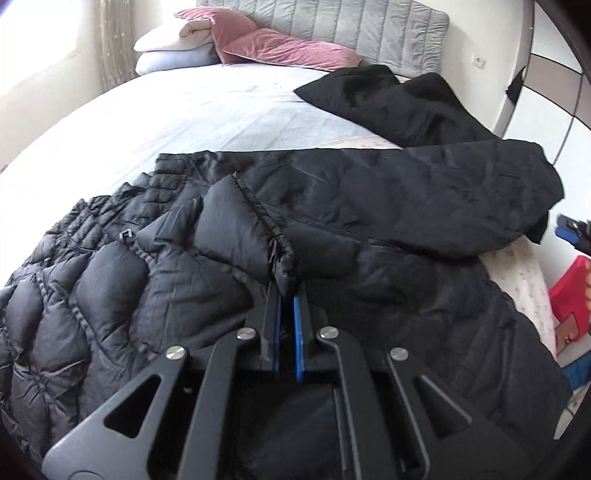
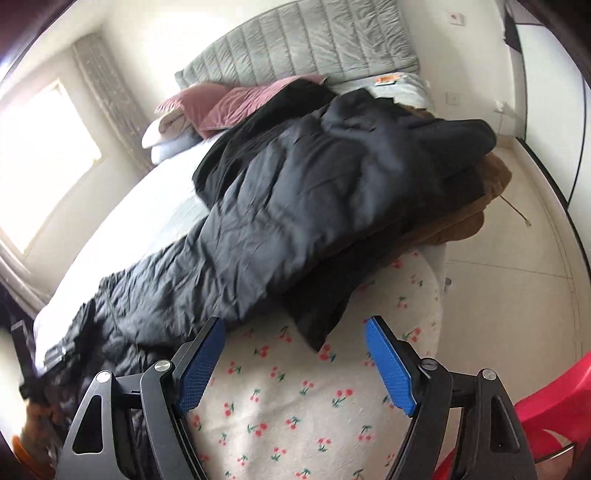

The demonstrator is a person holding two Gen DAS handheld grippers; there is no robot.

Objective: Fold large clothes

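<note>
A black quilted puffer jacket (image 1: 155, 273) lies spread across the near part of the bed. My left gripper (image 1: 287, 291) is shut on a seamed edge of the jacket (image 1: 275, 240), which rises as a ridge from the jaws. The jacket's smoother part also shows in the right wrist view (image 2: 280, 221), stretched along the bed. My right gripper (image 2: 295, 332) is open and empty, hovering over the cherry-print sheet (image 2: 295, 406) just beside the jacket's near edge.
Another black garment (image 1: 399, 103) lies further up the bed, over a brown one (image 2: 480, 206). Pink pillows (image 1: 288, 48) and a grey headboard (image 1: 332, 26) stand at the far end. A red stool (image 2: 546, 413) and tiled floor (image 2: 517, 258) are to the right.
</note>
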